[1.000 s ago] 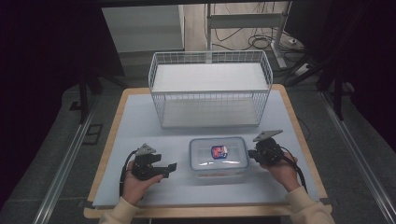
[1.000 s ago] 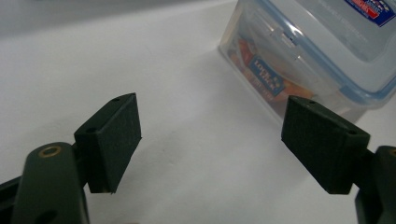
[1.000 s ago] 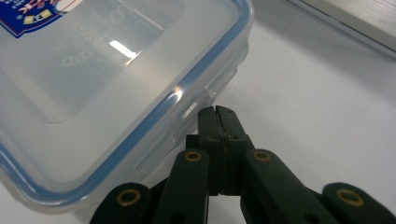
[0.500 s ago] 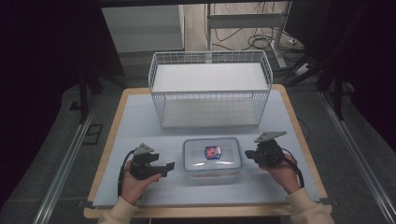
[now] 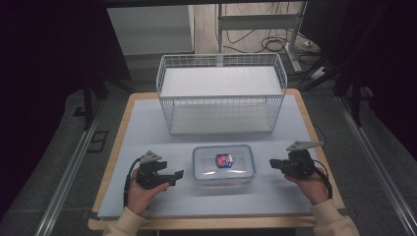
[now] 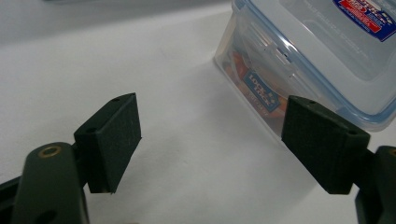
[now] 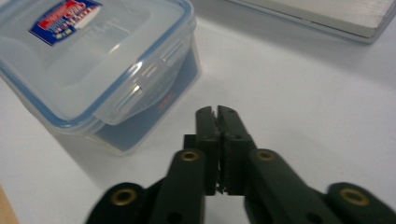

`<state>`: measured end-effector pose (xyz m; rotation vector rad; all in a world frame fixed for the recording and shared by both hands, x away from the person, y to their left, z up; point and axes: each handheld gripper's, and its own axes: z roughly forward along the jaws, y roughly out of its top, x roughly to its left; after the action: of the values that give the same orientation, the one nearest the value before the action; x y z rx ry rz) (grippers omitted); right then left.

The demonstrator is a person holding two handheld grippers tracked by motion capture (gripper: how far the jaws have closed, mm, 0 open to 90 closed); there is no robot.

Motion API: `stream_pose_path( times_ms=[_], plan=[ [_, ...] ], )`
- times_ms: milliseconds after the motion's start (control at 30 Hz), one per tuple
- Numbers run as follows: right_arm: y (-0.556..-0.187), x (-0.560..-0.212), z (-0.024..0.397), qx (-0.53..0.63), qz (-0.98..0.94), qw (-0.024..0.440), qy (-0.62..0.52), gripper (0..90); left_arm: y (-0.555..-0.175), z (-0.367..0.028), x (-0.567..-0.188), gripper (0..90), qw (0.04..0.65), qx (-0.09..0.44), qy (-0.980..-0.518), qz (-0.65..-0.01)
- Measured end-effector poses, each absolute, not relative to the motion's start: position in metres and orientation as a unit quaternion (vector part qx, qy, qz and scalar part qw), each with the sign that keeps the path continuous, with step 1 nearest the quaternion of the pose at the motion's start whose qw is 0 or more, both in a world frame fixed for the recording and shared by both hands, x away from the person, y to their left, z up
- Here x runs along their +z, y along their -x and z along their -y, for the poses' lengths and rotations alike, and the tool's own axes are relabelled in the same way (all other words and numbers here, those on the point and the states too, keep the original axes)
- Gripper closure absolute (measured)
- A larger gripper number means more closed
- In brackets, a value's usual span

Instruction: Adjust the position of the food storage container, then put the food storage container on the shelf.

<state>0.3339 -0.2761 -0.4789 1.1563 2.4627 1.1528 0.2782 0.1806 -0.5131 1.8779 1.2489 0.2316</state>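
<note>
A clear lidded food container with a blue seal and a red-blue label sits on the white mat at the near middle. My left gripper rests left of it, jaws open and pointing at its side. In the left gripper view the container lies beyond the right pad, with bare mat between the pads of the left gripper. My right gripper stands apart to the container's right. In the right gripper view the container is at upper left. The right gripper's jaws have just been opening a crack and stand nearly together, nothing between them.
A white wire basket stands on the mat behind the container, its front wall a hand's width away. The white mat covers a wooden table. Dark floor and metal rails run along both sides.
The container slid slightly left and nearer a second ago, then stayed put. My right gripper has drawn away from its right side towards the right. The left gripper has not moved.
</note>
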Motion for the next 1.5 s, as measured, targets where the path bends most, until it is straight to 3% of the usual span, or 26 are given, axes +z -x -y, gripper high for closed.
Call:
stream_pose_path(
  times_ms=[233,367,500,700,1033,1500],
  plan=[
    [-0.335,-0.475,0.279,0.426,-0.811,0.077,-0.393,40.4,-0.278,-0.179,-0.508,17.7,0.430,0.102,-0.742,-0.504],
    [-0.336,-0.474,0.279,0.442,-0.804,0.057,-0.394,33.5,-0.279,-0.178,-0.506,15.2,0.443,0.086,-0.734,-0.507],
    [-0.337,-0.472,0.277,0.445,-0.803,0.032,-0.395,27.9,-0.280,-0.176,-0.503,14.0,0.454,0.060,-0.730,-0.506],
    [-0.335,-0.470,0.275,0.453,-0.802,0.043,-0.386,21.7,-0.294,-0.170,-0.483,14.3,0.476,0.056,-0.716,-0.507],
    [-0.339,-0.470,0.279,0.453,-0.791,0.051,-0.408,21.4,-0.320,-0.141,-0.484,13.2,0.478,0.008,-0.710,-0.516],
    [-0.338,-0.472,0.274,0.438,-0.806,0.060,-0.394,20.8,-0.319,-0.133,-0.510,13.2,0.456,-0.064,-0.722,-0.516]
  ],
)
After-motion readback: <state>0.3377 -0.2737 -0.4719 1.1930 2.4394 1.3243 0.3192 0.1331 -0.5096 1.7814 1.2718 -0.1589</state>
